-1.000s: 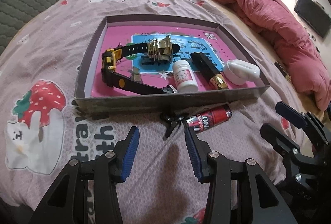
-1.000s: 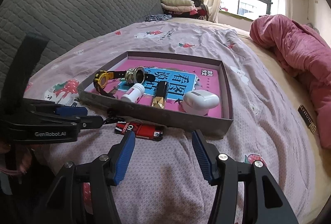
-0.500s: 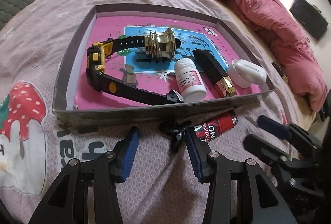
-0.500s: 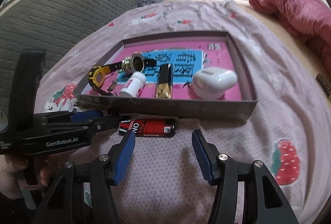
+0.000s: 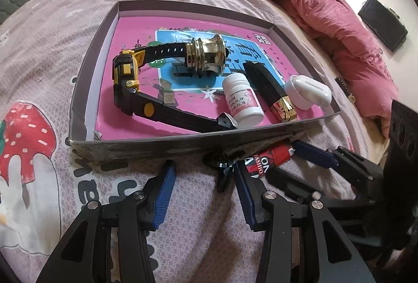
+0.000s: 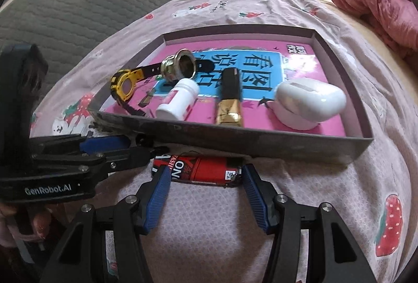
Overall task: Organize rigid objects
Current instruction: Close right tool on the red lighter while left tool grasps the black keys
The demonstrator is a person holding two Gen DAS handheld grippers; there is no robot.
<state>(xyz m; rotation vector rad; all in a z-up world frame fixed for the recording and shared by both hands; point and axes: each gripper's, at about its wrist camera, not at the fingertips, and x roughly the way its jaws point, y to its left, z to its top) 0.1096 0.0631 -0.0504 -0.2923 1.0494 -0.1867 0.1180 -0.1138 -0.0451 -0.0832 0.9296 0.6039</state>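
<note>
Bracketing the red lighter (image 6: 202, 170) with the right hand-held gripper (image 6: 206, 179): jaws are opening, lighter's ends sit between the blue pads (image 6: 156, 195), no squeeze visible yet. Lighter lies flat on the bed, lengthwise along the outside of the box's (image 6: 235, 138) near wall, just beside it.

How I'd do this step:
- Lighter is lying crosswise to the jaws, so the grip spans its long axis. Needs the jaws wide enough to clear both ends before dropping lower, or rotate the wrist and pinch across the narrow body instead. I'd judge the second more stable.
- Bedding is soft; press down a little so the pads get under the midline, else it will likely roll out.
- Keep clear of the box wall when closing. It's light card and will probably shift.
- Drop spot: the bare pink floor at the box's near-left corner, clear of the watch (image 5: 125, 79), looks easiest.

Left hand-held gripper (image 5: 202, 179): roughly half open, nothing between the pads. Its right finger (image 5: 241, 187) sits just beside a small black clip-like item (image 5: 222, 165) and the lighter's end; can't tell if it touches either. It crowds the lighter from the left, so collision risk between the two tools.

Already in the box: watch, brass fitting (image 5: 206, 55), white pill bottle (image 5: 243, 100), black-and-gold lipstick (image 5: 269, 89), white earbud case (image 5: 307, 92).
</note>
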